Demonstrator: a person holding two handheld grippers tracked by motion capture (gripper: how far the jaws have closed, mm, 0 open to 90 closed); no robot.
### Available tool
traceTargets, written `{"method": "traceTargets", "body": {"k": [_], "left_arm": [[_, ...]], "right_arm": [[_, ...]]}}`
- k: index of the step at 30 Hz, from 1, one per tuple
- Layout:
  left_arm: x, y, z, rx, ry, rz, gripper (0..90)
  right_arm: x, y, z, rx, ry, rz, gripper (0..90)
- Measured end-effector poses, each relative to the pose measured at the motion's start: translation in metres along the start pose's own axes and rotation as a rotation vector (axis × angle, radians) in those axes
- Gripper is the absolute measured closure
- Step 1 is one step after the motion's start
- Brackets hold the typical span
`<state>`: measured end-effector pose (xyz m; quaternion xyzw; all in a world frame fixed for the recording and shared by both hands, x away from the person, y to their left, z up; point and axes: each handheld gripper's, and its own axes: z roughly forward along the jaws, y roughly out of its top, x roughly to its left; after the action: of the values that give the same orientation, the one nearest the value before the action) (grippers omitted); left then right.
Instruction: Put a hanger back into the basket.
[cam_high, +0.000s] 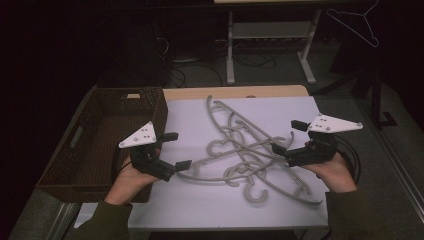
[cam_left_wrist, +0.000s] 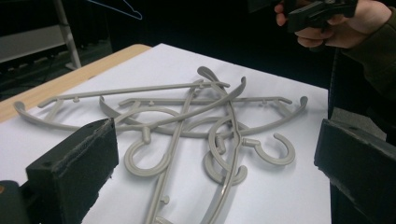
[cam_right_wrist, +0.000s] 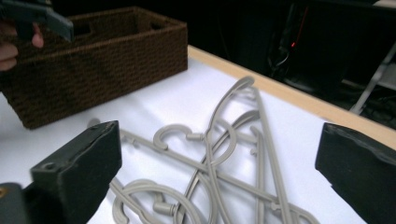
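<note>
On the far left sits the woven basket (cam_high: 100, 140), empty as far as we can see, on the left side of the worktop (cam_high: 200, 205). Just beside its near right corner we hold the left gripper (cam_high: 177, 150), its jaws spread wide with nothing between them, pointing at the left ends of the hangers (cam_high: 245, 150). Those grey plastic hangers lie in a crossed heap in the middle of the white worktop, hooks and arms laced through one another. On the right, the right gripper (cam_high: 286, 137) hovers at the heap's right edge, jaws equally wide and empty.

The tangle is the main risk, in our judgement. If we close on one arm and lift, a hook caught under a neighbour could drag the whole heap along, or let a second hanger swing loose and drop off the worktop's edge. The arms are thin and smooth, so a grip near a tip could slip or twist. Carried to the basket, a long hanger may also catch on the rim if we bring it in level.
</note>
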<state>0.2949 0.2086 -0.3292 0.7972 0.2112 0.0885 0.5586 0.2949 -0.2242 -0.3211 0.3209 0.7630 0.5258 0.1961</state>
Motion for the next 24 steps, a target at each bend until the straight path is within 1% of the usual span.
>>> {"method": "traceTargets", "body": {"k": [1,5,7,8,11,14,15,16,17,21,22,23,24], "left_arm": [[-0.001,-0.001,0.001,-0.002,-0.002,-0.006,0.0],[-0.001,-0.002,0.005,0.005,-0.012,-0.008,0.0],[-0.001,-0.003,0.006,0.006,-0.014,-0.01,0.0],[0.0,-0.003,0.006,0.008,-0.015,-0.011,0.0],[0.001,-0.005,0.006,0.009,-0.017,-0.017,0.0],[0.002,-0.005,0.005,0.008,-0.016,-0.02,0.0],[0.002,-0.005,0.005,0.008,-0.016,-0.02,0.0],[0.003,-0.005,0.005,0.007,-0.018,-0.02,0.0],[0.002,-0.005,0.006,0.002,-0.021,-0.022,0.0],[0.002,-0.005,0.007,0.008,-0.025,-0.02,0.0],[0.002,-0.005,0.007,0.008,-0.025,-0.02,0.0],[0.002,-0.006,0.008,0.008,-0.028,-0.02,0.0],[0.002,-0.006,0.008,0.011,-0.03,-0.019,0.0]], "right_arm": [[0.0,0.0,0.003,0.016,0.007,-0.002,2.0],[-0.002,0.0,0.018,0.062,0.026,-0.009,5.6],[-0.003,0.0,0.027,0.088,0.028,-0.009,6.8],[-0.004,0.0,0.032,0.099,0.029,-0.017,7.8],[-0.006,-0.001,0.047,0.134,0.039,-0.019,10.4],[-0.006,-0.005,0.061,0.182,0.057,-0.027,13.6],[-0.006,-0.005,0.061,0.182,0.057,-0.027,13.6],[-0.007,-0.006,0.067,0.2,0.062,-0.03,14.0],[-0.007,-0.01,0.08,0.238,0.075,-0.031,16.2],[-0.009,-0.016,0.099,0.288,0.092,-0.039,22.3],[-0.009,-0.016,0.099,0.288,0.092,-0.039,22.3],[-0.012,-0.02,0.109,0.319,0.093,-0.044,26.5],[-0.012,-0.021,0.112,0.331,0.097,-0.045,29.1]]}}
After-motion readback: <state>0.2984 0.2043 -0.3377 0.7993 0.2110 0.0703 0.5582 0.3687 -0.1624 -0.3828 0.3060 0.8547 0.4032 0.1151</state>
